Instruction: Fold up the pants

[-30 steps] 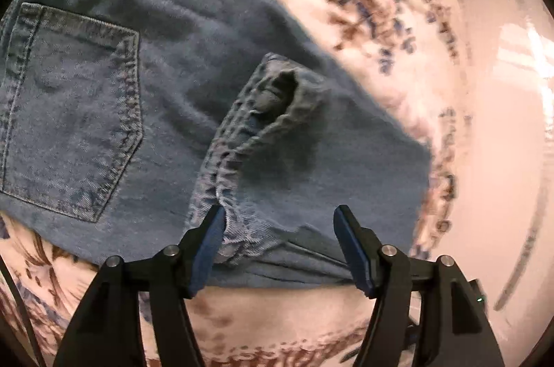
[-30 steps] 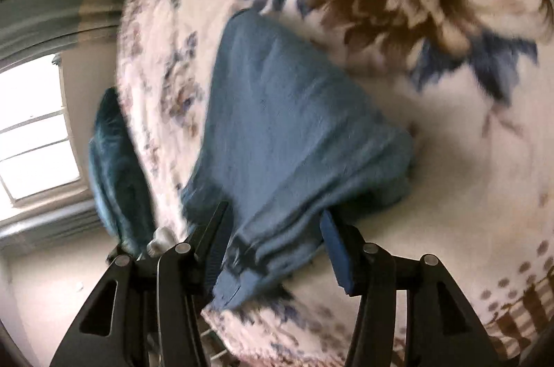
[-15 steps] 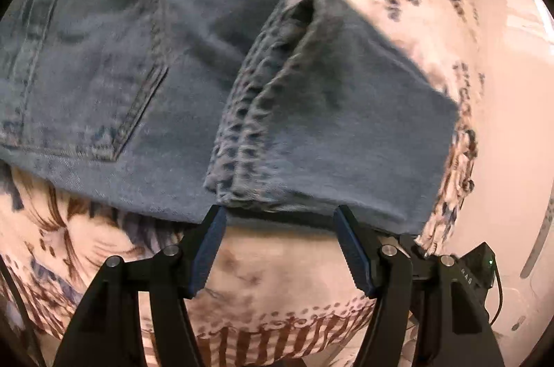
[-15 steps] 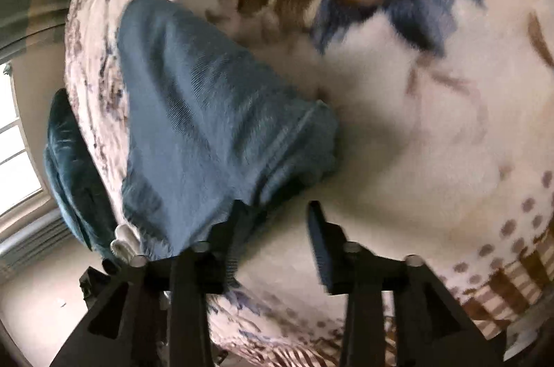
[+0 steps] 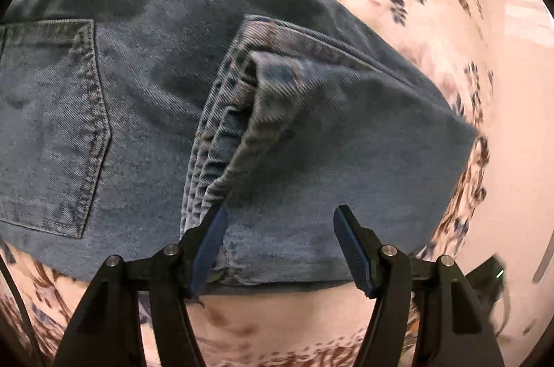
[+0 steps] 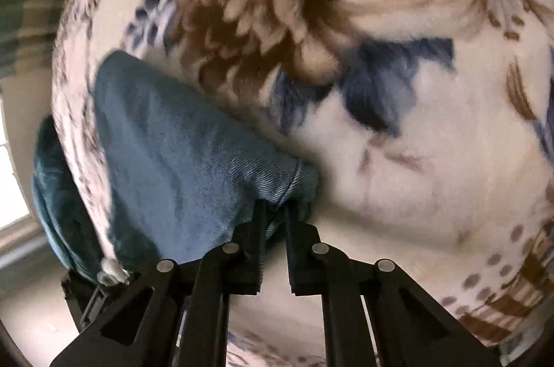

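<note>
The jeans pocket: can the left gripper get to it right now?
Probably yes. The left gripper is open over the folded jeans, and the back pocket lies uncovered beside it, nothing between.

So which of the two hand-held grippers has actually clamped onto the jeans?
The right hand-held gripper: its jaws have just closed, pinching a corner of the jeans. The left hand-held gripper is open over the denim.
</note>
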Tool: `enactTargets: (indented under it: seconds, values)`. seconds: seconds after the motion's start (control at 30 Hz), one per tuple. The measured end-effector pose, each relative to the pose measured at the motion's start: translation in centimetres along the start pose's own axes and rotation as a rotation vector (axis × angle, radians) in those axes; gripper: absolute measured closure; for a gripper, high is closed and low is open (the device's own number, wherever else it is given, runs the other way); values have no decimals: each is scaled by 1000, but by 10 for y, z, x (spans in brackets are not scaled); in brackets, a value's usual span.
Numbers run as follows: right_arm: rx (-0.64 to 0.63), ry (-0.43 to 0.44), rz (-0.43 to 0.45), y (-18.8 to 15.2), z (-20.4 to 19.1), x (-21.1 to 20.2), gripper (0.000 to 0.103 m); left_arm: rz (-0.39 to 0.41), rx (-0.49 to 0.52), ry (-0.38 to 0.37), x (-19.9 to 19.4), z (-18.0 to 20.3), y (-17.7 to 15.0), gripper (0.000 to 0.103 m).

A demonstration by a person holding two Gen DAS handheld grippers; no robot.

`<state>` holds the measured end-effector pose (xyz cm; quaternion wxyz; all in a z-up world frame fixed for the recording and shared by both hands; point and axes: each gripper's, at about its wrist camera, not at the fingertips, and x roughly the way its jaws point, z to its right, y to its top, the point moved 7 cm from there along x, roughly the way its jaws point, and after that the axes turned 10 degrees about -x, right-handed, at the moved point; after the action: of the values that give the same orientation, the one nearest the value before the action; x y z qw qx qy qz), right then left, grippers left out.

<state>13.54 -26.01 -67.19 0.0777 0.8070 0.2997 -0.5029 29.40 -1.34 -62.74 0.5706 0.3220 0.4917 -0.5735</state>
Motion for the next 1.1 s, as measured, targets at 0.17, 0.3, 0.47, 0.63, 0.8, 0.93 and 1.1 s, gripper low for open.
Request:
enactTargets:
  seconds: [0.17,0.3,0.47,0.63,0.8,0.93,1.1]
  values:
    - [-95,75,-90,5,-22,-21,55,31,32,-125,-34,8,-1,38]
    - [-195,37,-65,13,-42,-39,32,55,81,-114,-36,2,9,30]
    - [-266,23,-33,25,-86,-33,32,1,72,-66,2,-7,21,27]
    - [-353,-91,-52,24,-111,-4,31,48,101,-11,8,0,24,32]
    - [-446,-160,-55,18,-108,-5,30,138,162,77,-9,-9,23,87]
    - [-496,-177,-60,11,-113,-5,30,147,163,123,-11,-22,22,87]
    - [-521,-125,-8,-4,-122,-14,30,162,114,79,-29,-27,28,87]
